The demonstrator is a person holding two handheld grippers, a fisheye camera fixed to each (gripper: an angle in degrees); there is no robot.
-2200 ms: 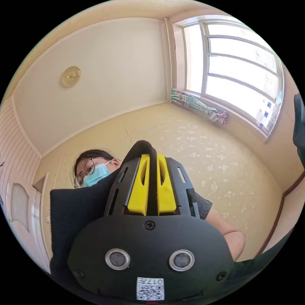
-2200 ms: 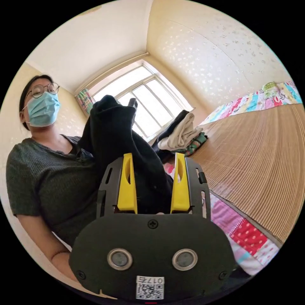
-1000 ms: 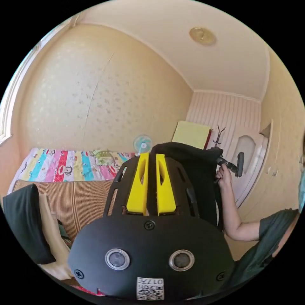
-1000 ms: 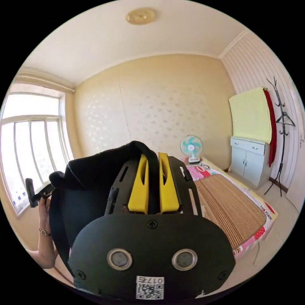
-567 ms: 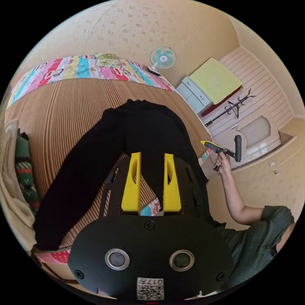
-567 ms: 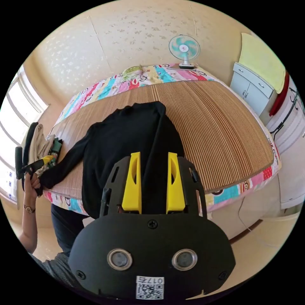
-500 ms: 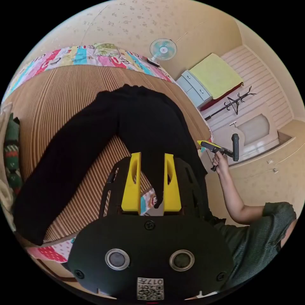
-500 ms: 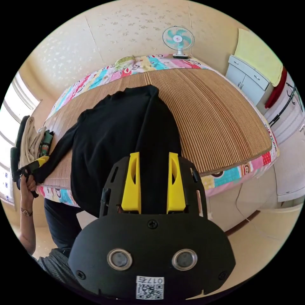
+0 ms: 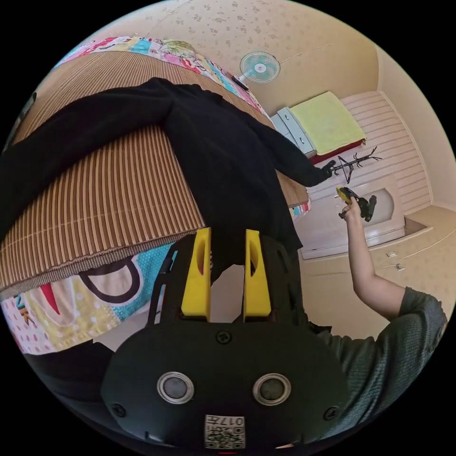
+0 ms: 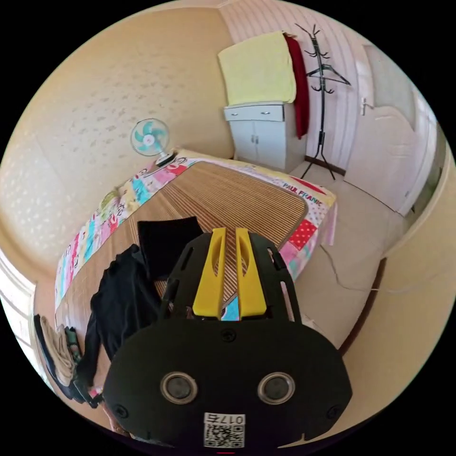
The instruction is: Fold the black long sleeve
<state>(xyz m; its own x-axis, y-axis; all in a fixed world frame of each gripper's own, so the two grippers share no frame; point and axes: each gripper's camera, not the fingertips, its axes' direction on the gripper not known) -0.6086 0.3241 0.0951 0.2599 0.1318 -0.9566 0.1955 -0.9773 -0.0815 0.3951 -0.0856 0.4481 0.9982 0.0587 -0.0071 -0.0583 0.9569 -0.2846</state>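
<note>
The black long sleeve [image 9: 223, 156] lies spread on the striped bed mat [image 9: 104, 190], its hem hanging over the near edge. One sleeve stretches left and the other reaches right. My left gripper [image 9: 228, 232] is open at the hanging hem, with fabric showing in the gap and neither jaw pressing it. In the left gripper view a hand holds my right gripper [image 9: 350, 195] in the air just past the right cuff. In its own view the right gripper [image 10: 230, 231] has its jaws nearly together with nothing between them, above the shirt [image 10: 123, 299].
A patterned sheet edges the bed mat [image 10: 247, 199]. A small fan [image 10: 149, 137] stands at the bed's far end, with a white cabinet [image 10: 266, 133] and coat rack [image 10: 323, 71] beyond. A pile of clothes [image 10: 57, 351] lies at the window end. The person's arm [image 9: 365, 270] reaches right.
The shirt went from being held up to lying on the mat. The right gripper, open around fabric half a second ago, has shut empty and drawn back. The left stays open.
</note>
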